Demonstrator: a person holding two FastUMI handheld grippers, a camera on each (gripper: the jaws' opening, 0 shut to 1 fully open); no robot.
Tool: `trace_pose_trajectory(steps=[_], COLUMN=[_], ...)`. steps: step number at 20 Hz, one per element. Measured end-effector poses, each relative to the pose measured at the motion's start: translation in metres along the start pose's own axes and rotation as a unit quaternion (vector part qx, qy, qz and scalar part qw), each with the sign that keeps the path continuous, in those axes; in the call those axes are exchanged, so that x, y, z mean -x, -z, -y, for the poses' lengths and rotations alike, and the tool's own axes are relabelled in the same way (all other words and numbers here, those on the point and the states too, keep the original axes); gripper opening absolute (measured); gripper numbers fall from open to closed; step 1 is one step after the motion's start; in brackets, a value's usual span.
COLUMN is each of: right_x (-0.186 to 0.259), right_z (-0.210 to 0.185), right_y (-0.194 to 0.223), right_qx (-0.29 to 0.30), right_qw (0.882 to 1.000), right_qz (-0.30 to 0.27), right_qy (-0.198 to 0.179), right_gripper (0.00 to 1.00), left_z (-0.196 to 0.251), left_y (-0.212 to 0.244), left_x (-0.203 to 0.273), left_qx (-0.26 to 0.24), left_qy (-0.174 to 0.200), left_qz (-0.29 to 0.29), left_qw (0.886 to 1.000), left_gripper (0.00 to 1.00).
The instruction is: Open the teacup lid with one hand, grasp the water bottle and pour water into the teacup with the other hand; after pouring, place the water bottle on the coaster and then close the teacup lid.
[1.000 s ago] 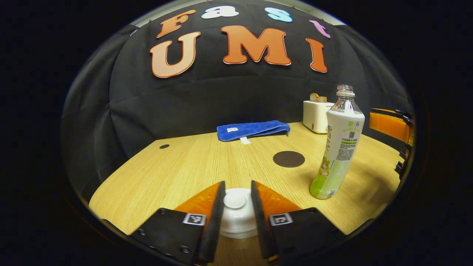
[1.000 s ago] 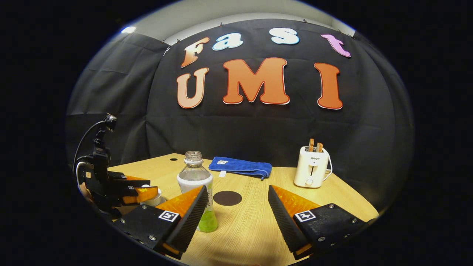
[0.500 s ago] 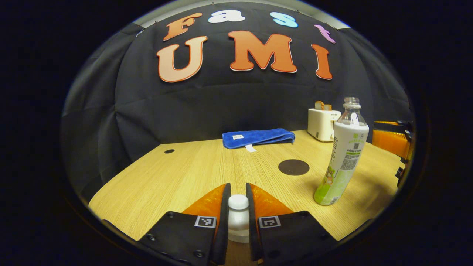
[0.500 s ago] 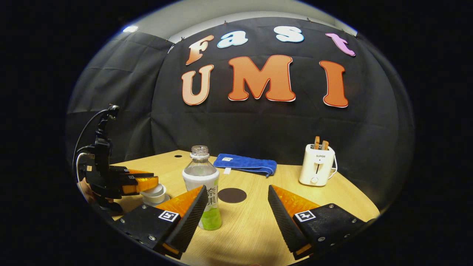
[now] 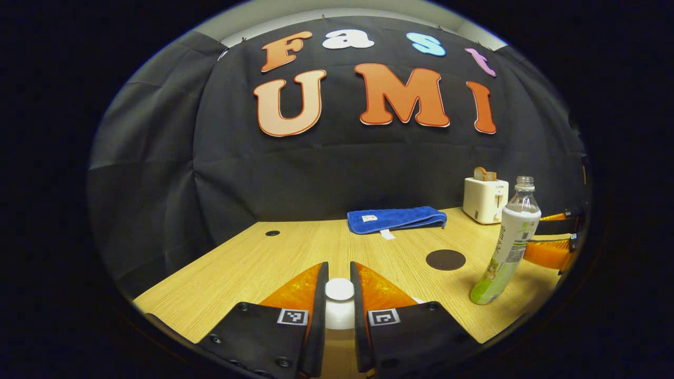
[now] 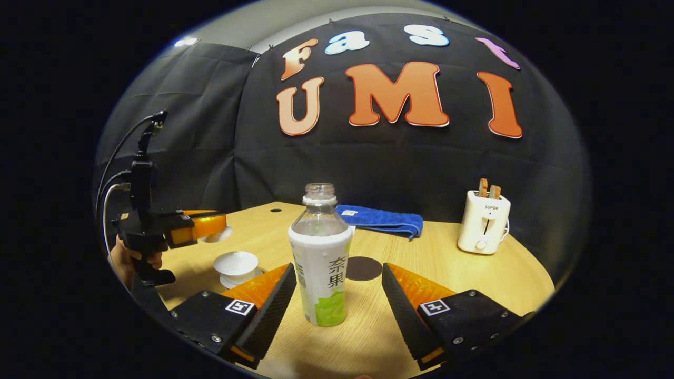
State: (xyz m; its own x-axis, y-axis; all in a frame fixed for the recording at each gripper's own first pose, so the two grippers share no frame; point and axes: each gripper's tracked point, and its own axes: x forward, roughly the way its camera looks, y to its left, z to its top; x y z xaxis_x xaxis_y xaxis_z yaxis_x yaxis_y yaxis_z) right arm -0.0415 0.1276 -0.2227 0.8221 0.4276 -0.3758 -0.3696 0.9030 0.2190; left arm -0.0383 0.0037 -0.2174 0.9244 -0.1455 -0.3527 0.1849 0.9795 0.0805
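My left gripper (image 5: 338, 273) is shut on the knob of the white teacup lid (image 5: 339, 308) and holds it above the table. In the right gripper view that gripper (image 6: 202, 230) hangs at the left, up and left of the uncovered white teacup (image 6: 237, 261), which stands on its saucer. An uncapped water bottle (image 6: 321, 263) with a white and green label stands upright just ahead of my right gripper (image 6: 337, 273). That gripper is open, one finger on each side of the bottle, touching nothing. The bottle (image 5: 508, 247) stands near a dark round coaster (image 5: 445, 259).
A folded blue towel (image 6: 382, 221) lies at the back of the wooden table (image 6: 453, 273). A white toaster (image 6: 483, 221) with toast in it stands at the back right. The coaster (image 6: 363, 268) lies behind the bottle. A hand (image 6: 129, 263) holds the left gripper.
My left gripper shut on the lid's knob and lifted the lid off the teacup. My right gripper moved in on the bottle, which now stands centred between its open fingers.
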Motion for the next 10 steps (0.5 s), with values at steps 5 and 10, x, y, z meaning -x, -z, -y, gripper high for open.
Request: trace_pose_trajectory(steps=[5, 10], right_x=[-0.026, -0.035], right_z=[-0.007, -0.010], right_y=[0.033, 0.040], right_qx=[-0.014, -0.043], right_qw=[0.999, 0.998], right_qz=[-0.044, -0.055], right_qy=[-0.006, -0.005], right_gripper=[0.95, 0.69], left_z=[-0.009, -0.021], left_y=[0.012, 0.025], left_x=[0.001, -0.001], left_qx=[0.009, 0.012], left_qy=[-0.006, -0.014], left_qz=[-0.009, -0.018], left_qw=[1.000, 1.000], left_gripper=[0.29, 0.27])
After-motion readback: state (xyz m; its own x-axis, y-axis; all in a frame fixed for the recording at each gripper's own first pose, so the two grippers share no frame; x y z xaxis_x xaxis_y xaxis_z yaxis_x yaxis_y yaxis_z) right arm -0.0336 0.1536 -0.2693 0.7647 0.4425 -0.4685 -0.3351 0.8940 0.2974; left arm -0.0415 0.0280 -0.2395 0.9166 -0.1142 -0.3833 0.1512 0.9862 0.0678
